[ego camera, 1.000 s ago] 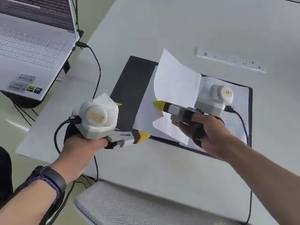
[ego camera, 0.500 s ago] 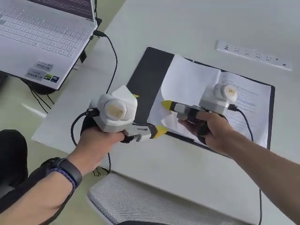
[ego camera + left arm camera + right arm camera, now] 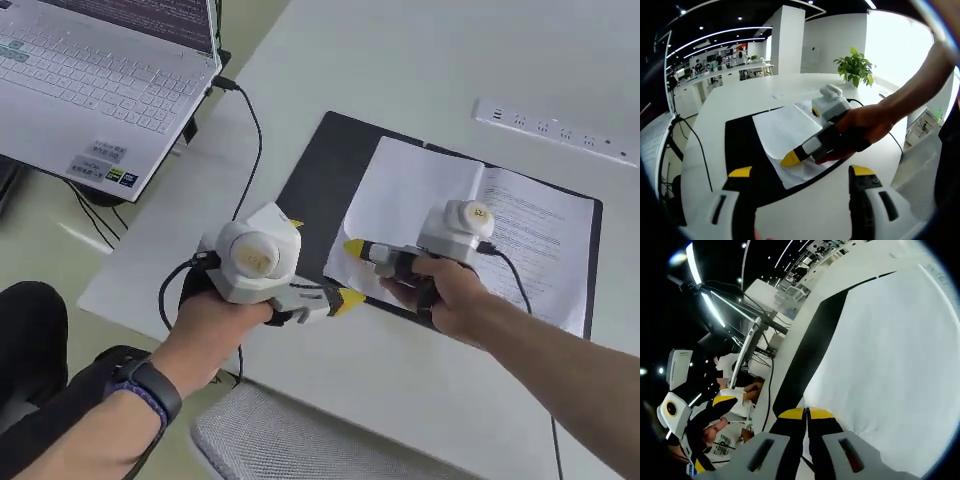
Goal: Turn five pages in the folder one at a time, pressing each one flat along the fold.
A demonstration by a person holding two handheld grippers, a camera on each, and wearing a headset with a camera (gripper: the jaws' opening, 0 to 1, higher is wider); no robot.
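The black folder [image 3: 320, 175] lies open on the white table, also in the left gripper view [image 3: 742, 145]. A blank turned page [image 3: 415, 195] rests flat on its left half, beside a printed page [image 3: 540, 235]. My right gripper [image 3: 355, 248] is shut at the turned page's near left edge. In its own view the jaws [image 3: 806, 414] are closed where the white page [image 3: 890, 360] ends. My left gripper [image 3: 322, 262] hovers open over the folder's near left corner. Between its yellow tips [image 3: 801, 172] I see the right gripper [image 3: 790, 159] on the page [image 3: 782, 127].
An open laptop [image 3: 90, 90] sits at the far left, with a black cable [image 3: 250, 130] running past the folder. A white power strip [image 3: 555, 130] lies behind the folder. A grey chair seat [image 3: 300, 440] is below the table's near edge.
The page that the right gripper held up has come down flat onto the folder's left side. The left gripper stays open near the front edge. The head camera has shifted.
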